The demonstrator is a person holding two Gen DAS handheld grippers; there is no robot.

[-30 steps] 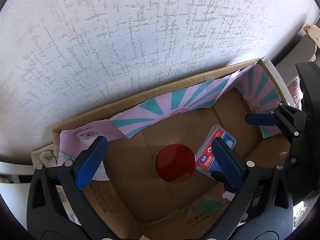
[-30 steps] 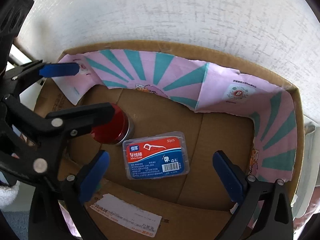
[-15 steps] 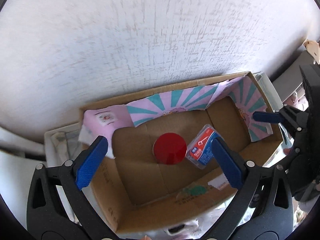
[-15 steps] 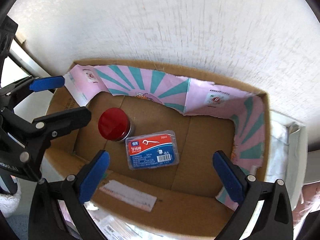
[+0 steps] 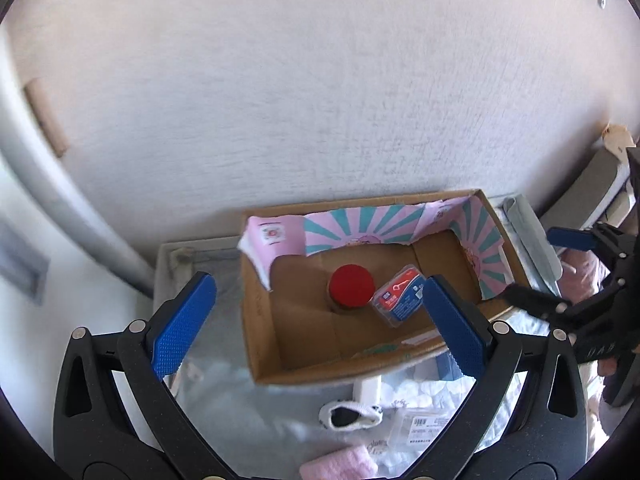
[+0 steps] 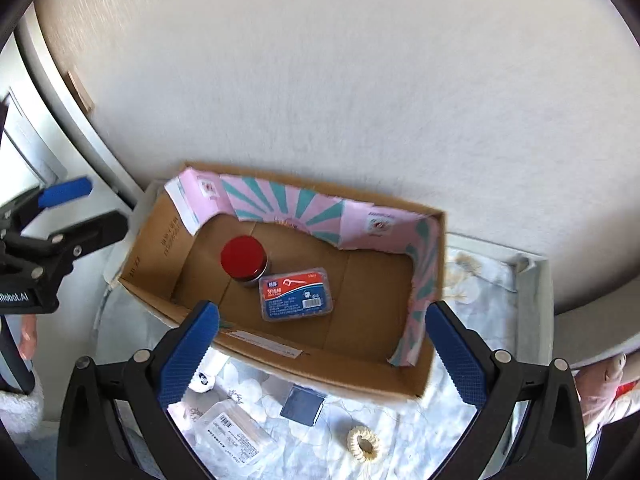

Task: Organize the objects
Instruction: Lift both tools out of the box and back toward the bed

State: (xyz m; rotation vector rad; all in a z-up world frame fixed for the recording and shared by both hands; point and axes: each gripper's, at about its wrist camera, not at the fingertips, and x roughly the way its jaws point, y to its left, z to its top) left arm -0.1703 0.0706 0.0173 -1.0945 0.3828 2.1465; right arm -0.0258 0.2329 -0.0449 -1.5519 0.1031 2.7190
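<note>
An open cardboard box (image 5: pixel 264 344) (image 6: pixel 400 376) with pink and teal lining stands against the wall. Inside it stand a red-lidded jar (image 5: pixel 351 289) (image 6: pixel 244 258) and, next to it, a blue and red floss pick case (image 5: pixel 400 301) (image 6: pixel 296 294). My left gripper (image 5: pixel 320 320) is open and empty, above and in front of the box. My right gripper (image 6: pixel 322 356) is open and empty over the box's near wall. Each gripper shows at the edge of the other's view.
A pale quilted cloth (image 6: pixel 472 288) lies under the box. On it in front lie a clear labelled packet (image 6: pixel 230 434), a dark square (image 6: pixel 302 404), a cream hair tie (image 6: pixel 363 443), a black and white sock (image 5: pixel 350 416) and a pink cloth (image 5: pixel 340 467). The textured wall (image 5: pixel 320 100) stands behind.
Both grippers have pulled up and back from inside the box, still open. The box now looks smaller, and the cloth and loose items in front have come into view.
</note>
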